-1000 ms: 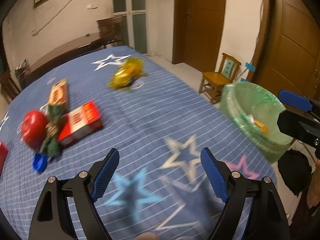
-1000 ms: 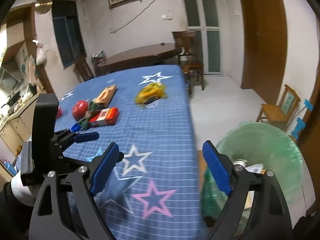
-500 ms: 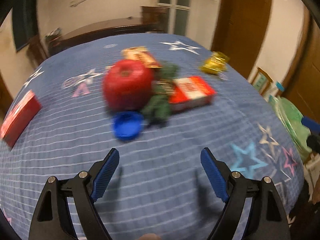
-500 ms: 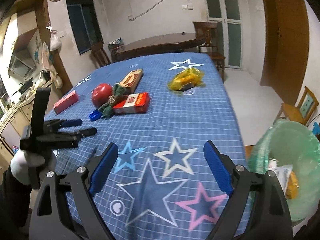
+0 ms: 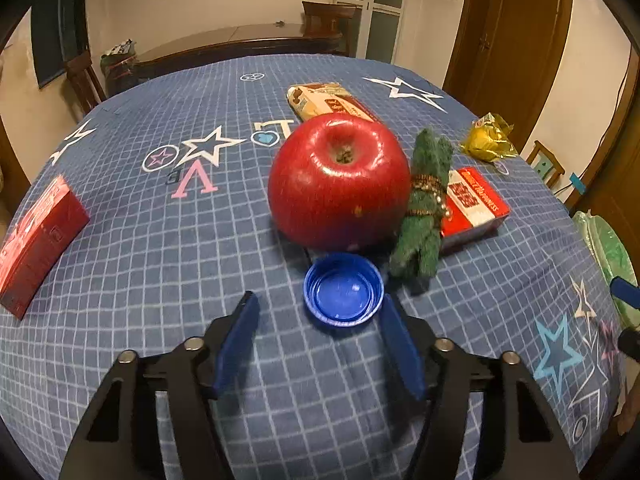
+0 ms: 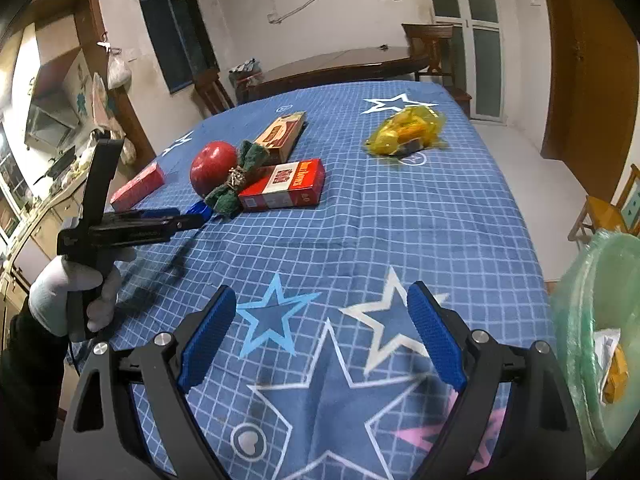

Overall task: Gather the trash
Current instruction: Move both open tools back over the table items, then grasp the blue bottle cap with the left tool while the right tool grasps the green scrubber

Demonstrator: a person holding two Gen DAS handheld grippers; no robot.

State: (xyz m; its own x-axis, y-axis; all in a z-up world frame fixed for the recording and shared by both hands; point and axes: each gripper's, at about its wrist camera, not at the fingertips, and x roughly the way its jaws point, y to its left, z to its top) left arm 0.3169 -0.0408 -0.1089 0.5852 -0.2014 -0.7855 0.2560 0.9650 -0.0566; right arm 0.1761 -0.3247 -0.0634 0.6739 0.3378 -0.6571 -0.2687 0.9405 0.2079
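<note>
A blue bottle cap lies open side up on the blue star tablecloth, just in front of a red apple. My left gripper is low over the cloth and its jaws are closing. The cap sits at the fingertips, close to the right finger and well clear of the left one. From the right wrist view the left gripper reaches the cap from the left, held by a gloved hand. My right gripper hangs open over the stars with nothing between its fingers.
A green fuzzy bundle leans against the apple, with a red carton behind it. A brown box, a yellow wrapper and another red box also lie on the cloth. A green-lined bin stands off the right edge.
The left gripper swung left from the bin side to the apple and cap, dropped closer, and its jaws narrowed. The right gripper turned from the bin toward the table.
</note>
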